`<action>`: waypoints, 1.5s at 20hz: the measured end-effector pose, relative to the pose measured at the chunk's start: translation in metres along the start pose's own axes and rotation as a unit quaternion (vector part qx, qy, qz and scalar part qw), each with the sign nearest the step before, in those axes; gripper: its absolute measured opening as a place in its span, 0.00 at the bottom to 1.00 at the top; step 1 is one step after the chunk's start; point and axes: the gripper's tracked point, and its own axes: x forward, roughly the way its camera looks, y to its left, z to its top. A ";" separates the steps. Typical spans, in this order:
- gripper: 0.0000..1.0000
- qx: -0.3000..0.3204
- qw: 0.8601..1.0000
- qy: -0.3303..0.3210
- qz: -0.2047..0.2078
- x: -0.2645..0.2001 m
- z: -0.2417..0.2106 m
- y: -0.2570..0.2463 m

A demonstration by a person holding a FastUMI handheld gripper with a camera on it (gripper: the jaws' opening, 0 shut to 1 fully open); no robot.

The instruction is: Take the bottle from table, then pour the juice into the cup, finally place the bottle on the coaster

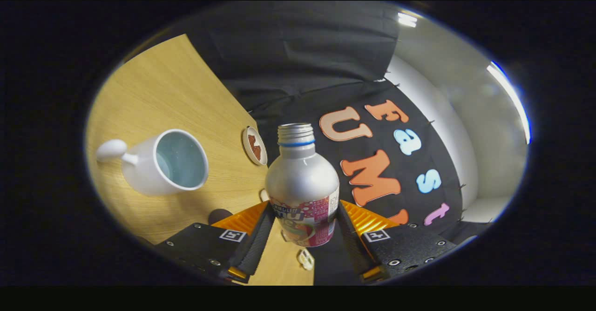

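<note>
Bottle (pixel 302 185) sits right between my fingers, and my claw (pixel 305 229) is clamped on it: one finger pressed on its label band at nine o'clock, the other at three o'clock. It looks lifted and tilted with me, the counter (pixel 153 97) swung off to ten o'clock, though its base is hidden between my fingers, so I can't say for sure that it's clear of the wood.

How it'll handle, by my reckoning: metal body, stiff, won't crush under the squeeze, but smooth and slick above the label, so the printed band low down is the place to hold, and that's where I am. The cap's off, threads bare at twelve o'clock, so any juice inside shifts the weight as I tip. How full it is, I can't tell.

Outward now: the white cup (pixel 160 162) at ten o'clock, mouth open, handle pointing away from me. Just beyond, at eleven o'clock near the counter's edge, the small round coaster (pixel 254 145).
</note>
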 end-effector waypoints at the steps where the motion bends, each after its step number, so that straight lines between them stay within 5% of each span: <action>1: 0.76 0.035 0.999 0.011 0.015 0.001 -0.006 0.003; 12: 0.76 0.270 0.961 0.039 0.044 0.009 -0.026 -0.001; 25: 0.76 0.483 0.868 0.073 0.087 0.042 -0.065 0.023; 30: 0.76 0.512 0.846 0.101 0.109 0.046 -0.078 0.045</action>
